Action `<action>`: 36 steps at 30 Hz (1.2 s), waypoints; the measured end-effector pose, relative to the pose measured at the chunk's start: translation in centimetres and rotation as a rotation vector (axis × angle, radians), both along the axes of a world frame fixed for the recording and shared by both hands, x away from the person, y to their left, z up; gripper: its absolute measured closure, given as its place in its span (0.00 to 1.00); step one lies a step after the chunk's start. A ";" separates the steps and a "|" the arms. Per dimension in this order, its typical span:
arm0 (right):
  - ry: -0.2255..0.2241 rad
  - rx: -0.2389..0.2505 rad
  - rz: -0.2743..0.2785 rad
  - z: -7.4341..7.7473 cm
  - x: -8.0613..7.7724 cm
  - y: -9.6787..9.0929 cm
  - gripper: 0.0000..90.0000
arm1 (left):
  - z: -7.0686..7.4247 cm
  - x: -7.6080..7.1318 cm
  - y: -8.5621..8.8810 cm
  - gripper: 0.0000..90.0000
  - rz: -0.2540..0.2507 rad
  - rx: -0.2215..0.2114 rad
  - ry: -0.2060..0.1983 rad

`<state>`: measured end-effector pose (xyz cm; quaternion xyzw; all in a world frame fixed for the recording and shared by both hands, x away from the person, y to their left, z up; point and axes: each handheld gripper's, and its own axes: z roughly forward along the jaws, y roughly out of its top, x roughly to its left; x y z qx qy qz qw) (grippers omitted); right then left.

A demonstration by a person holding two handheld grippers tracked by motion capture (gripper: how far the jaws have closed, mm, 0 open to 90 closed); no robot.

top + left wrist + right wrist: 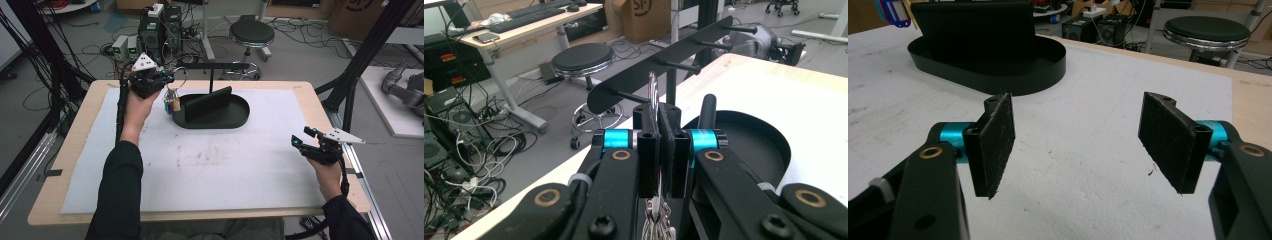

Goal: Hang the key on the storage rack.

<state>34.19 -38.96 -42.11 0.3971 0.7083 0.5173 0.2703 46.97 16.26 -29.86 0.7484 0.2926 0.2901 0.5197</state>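
The bunch of keys with coloured plastic tags (172, 104) hangs from my left gripper (659, 112), whose jaws are clenched on its metal ring, just beside the black oval tray (235, 120) and near the black peg rack (664, 65) behind it. My right gripper (1075, 142) hovers released over the white mat (225, 165), well apart.
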 end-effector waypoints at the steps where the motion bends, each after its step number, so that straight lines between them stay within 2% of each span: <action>1: -0.001 0.003 -0.001 0.0 0.0 0.0 0.35 | 0.0 0.0 0.0 0.96 0.004 -0.003 0.001; 15: 0.000 0.000 -0.001 0.0 0.0 0.0 0.35 | -1.0 0.6 -0.2 0.96 0.031 -0.011 0.033; 26: 0.002 -0.001 -0.001 0.0 0.1 0.0 0.35 | -1.8 1.0 -0.6 0.96 0.047 0.008 0.043; 31: 0.004 -0.002 -0.001 0.0 0.0 0.1 0.35 | -2.1 1.2 -0.7 0.95 0.071 0.014 0.062; 34: 0.009 -0.003 0.000 -0.1 0.0 0.1 0.35 | -2.4 1.3 -0.7 0.95 0.074 0.040 0.073; 36: 0.007 -0.003 0.001 -0.1 0.1 0.0 0.35 | -2.6 1.3 -0.7 0.95 0.079 0.037 0.076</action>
